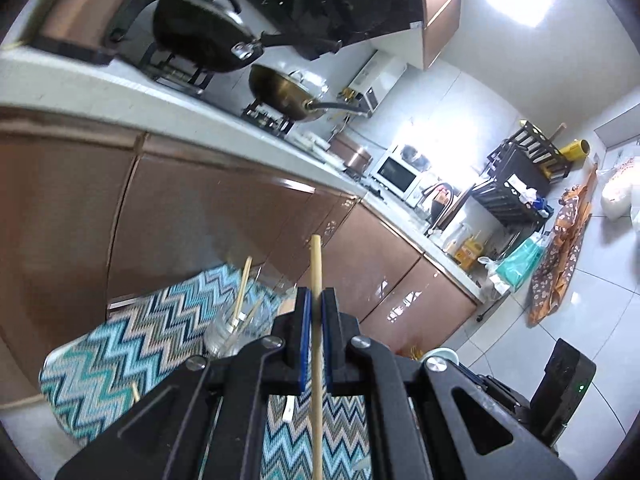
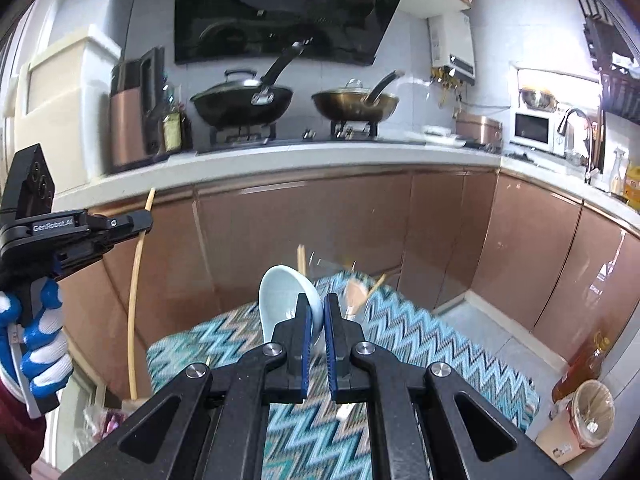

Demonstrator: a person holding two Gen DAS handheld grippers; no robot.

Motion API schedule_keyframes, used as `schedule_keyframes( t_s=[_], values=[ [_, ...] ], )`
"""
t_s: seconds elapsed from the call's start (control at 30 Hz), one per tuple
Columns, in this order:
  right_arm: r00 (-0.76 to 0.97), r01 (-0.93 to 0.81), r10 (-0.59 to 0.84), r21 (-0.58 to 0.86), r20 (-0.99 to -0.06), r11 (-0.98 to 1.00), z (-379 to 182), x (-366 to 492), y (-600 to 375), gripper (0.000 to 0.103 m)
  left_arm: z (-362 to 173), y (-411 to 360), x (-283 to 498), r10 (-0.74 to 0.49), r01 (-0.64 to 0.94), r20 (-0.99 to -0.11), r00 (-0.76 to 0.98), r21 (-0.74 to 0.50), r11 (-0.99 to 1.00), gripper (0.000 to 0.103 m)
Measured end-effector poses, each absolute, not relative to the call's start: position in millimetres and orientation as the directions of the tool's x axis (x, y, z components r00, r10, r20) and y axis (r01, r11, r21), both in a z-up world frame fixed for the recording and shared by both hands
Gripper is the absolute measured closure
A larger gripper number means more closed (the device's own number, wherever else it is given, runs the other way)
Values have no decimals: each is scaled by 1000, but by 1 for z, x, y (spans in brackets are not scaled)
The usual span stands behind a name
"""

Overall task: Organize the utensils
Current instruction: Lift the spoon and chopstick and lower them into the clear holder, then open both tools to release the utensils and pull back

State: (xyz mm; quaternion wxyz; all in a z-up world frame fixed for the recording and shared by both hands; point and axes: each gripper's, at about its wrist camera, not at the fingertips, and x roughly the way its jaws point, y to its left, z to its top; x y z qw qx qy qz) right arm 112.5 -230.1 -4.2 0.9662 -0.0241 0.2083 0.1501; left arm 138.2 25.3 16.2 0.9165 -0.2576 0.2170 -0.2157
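1. Where the left gripper [image 1: 316, 300] closes its jaws, we see a long wooden chopstick [image 1: 316, 264] clamped upright above the zigzag cloth [image 1: 120, 344].
2. We see the right gripper [image 2: 317, 308] pinching a pale blue spoon [image 2: 286, 292] above that cloth.
3. We note a clear jar [image 1: 236, 320] holding more chopsticks.

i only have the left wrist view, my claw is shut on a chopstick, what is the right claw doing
Observer: The right claw is shut on a pale ceramic spoon, bowl pointing up.
Operator: how does my stick hang from over there
Observer: From the right wrist view, the chopstick runs well below the left claw, with a short tip above.
Operator: anything on the floor by the right side
Observer: A lined bin stands beside the zigzag cloth.
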Motion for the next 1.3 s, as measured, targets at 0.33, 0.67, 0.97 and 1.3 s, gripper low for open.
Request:
schedule_keyframes(
  t_s=[0.33,0.67,0.97,1.3],
  values=[
    [954,-176,160,-42,-254,984,-2,192,-235,97,47,-35,235,-402,269,-206,892,-472,840,98],
    [965,-124,113,-33,-237,992,-55,271,-243,96,-2,-100,326,-231,165,-145,962,-364,917,98],
    [978,-85,70,-72,-196,994,-95,295,-235,96,-63,-121,364,-132,76,-161,978,-315,946,98],
    [971,-109,93,-61,-221,992,-130,295,-230,92,-98,-118,362,-134,66,-194,972,-322,944,89]
  ],
)
